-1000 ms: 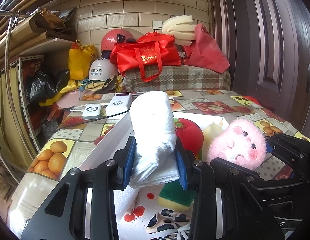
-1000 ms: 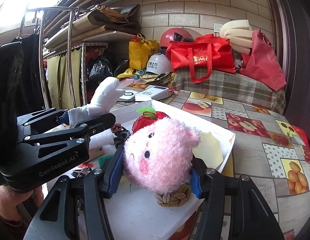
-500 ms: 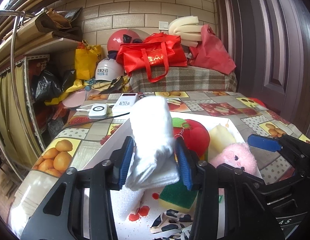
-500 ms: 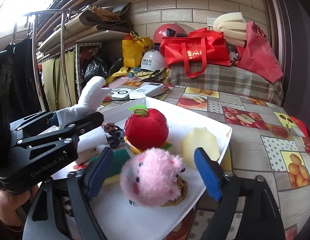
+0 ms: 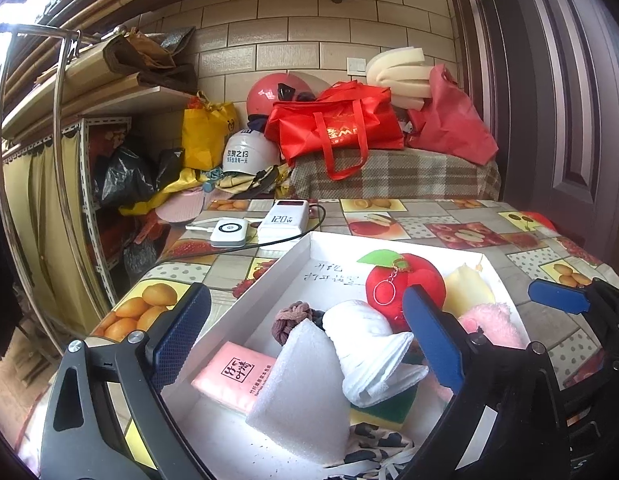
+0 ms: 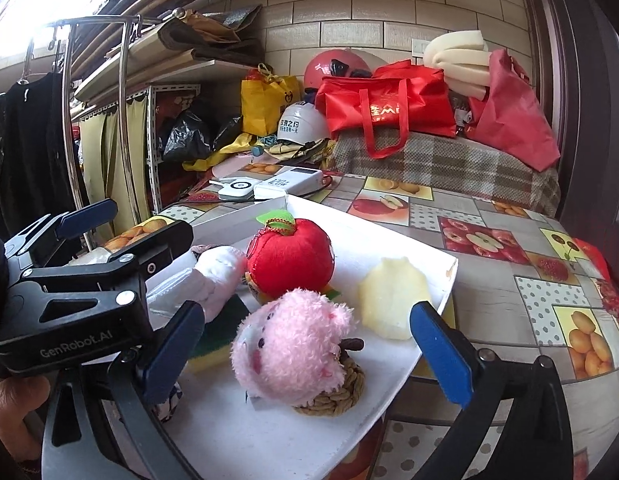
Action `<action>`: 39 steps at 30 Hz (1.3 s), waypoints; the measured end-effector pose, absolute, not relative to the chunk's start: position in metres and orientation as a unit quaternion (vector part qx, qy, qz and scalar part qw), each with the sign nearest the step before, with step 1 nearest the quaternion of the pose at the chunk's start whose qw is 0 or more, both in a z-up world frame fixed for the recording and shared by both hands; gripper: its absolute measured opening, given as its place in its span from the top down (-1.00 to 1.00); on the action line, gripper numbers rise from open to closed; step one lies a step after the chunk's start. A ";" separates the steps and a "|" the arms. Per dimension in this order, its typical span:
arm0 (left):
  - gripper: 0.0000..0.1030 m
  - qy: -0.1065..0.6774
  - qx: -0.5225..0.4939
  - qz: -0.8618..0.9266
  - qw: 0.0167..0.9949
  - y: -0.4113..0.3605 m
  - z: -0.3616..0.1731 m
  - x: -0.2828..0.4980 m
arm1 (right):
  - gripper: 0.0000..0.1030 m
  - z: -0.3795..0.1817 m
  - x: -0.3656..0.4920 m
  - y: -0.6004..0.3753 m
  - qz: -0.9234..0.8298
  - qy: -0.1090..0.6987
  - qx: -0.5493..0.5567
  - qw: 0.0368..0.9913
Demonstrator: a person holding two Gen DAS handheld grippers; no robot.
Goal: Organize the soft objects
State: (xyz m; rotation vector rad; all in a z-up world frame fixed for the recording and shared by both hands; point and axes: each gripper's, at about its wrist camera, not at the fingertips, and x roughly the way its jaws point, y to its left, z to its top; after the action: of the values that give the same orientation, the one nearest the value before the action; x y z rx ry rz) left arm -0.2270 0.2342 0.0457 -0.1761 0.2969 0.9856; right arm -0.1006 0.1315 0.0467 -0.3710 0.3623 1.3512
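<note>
A white box (image 5: 269, 280) on the table holds soft things. In the left wrist view my left gripper (image 5: 305, 340) is open above it; a rolled white towel (image 5: 369, 344) lies free between the jaws on a green sponge (image 5: 389, 404), beside a white foam wedge (image 5: 305, 392), a pink tissue pack (image 5: 237, 376), a brown hair tie (image 5: 293, 316) and a red plush apple (image 5: 401, 284). In the right wrist view my right gripper (image 6: 305, 340) is open around a pink plush pig (image 6: 293, 340) resting on a rope coaster (image 6: 337, 392). A pale yellow sponge (image 6: 393, 296) lies to its right.
Two white power banks (image 5: 285, 220) with a cable lie behind the box on the fruit-print tablecloth (image 6: 509, 280). Helmets, a red bag (image 5: 337, 128) and foam pile up on a checked cover at the back. A metal rack (image 5: 69, 200) stands left; a door is on the right.
Both grippers opened. The left let go of the white towel, which dropped into the box. The right let go of the pink pig, which now rests in the box.
</note>
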 end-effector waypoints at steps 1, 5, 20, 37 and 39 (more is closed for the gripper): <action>-0.90 0.141 -0.085 0.470 0.867 0.234 0.046 -0.227 | -1.00 0.047 -0.100 0.131 0.618 0.165 -0.169 0.750; -0.90 0.135 -0.089 0.470 0.868 0.233 0.048 -0.229 | -1.00 0.048 -0.097 0.131 0.617 0.165 -0.163 0.752; -0.90 0.135 -0.076 0.457 0.876 0.208 0.050 -0.229 | -1.00 0.058 -0.088 0.097 0.612 0.137 -0.099 0.773; -0.90 0.182 -0.083 0.435 0.878 0.132 0.047 -0.208 | -1.00 0.058 -0.071 0.026 0.606 0.145 -0.107 0.775; -0.90 0.184 -0.087 0.448 0.870 0.128 0.047 -0.208 | -1.00 0.059 -0.068 0.016 0.602 0.149 -0.101 0.778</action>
State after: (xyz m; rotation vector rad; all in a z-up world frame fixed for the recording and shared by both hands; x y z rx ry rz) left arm -0.2082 0.1277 0.0474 -0.1828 0.3849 0.9374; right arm -0.0676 0.0165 0.0592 -0.2178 0.3217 1.3009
